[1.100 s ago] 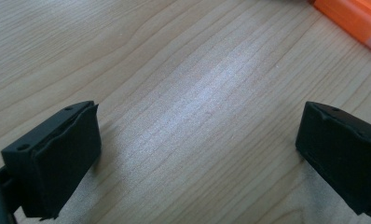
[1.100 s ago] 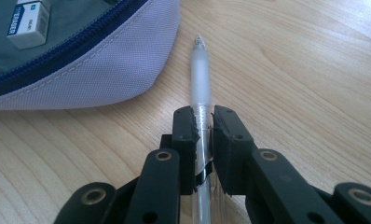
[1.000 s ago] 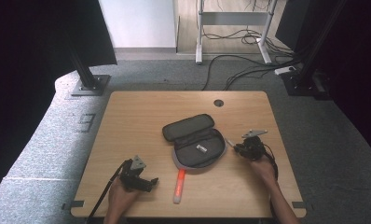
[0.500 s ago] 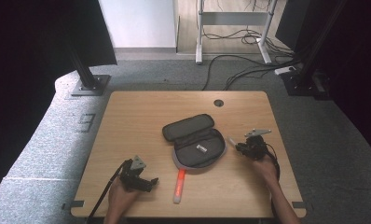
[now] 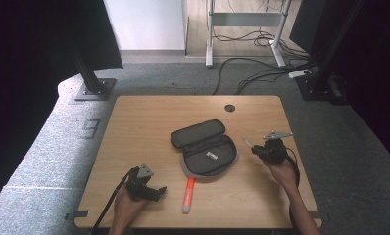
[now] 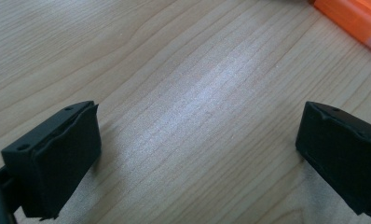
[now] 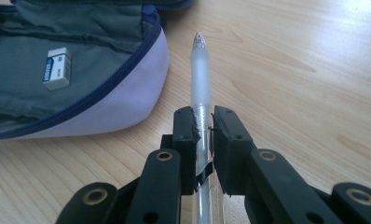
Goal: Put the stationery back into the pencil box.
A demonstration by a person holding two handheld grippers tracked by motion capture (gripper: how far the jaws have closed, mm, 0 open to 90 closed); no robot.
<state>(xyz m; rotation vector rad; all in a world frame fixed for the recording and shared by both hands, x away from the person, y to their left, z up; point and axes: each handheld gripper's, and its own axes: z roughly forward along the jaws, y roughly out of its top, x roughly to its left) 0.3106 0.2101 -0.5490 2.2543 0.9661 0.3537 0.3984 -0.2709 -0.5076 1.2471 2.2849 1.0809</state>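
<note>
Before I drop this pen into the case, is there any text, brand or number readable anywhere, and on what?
Eraser inside the open pencil case: a blue printed band with lettering, too blurred to read.
Pen held in the right gripper: no print that I can see on the frosted barrel.
Orange marker on the table: no print that I can make out.
Nothing is legible.

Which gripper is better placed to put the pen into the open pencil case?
The right gripper: it is shut on the pen, beside the open pencil case. The left gripper is open, over bare table.
</note>
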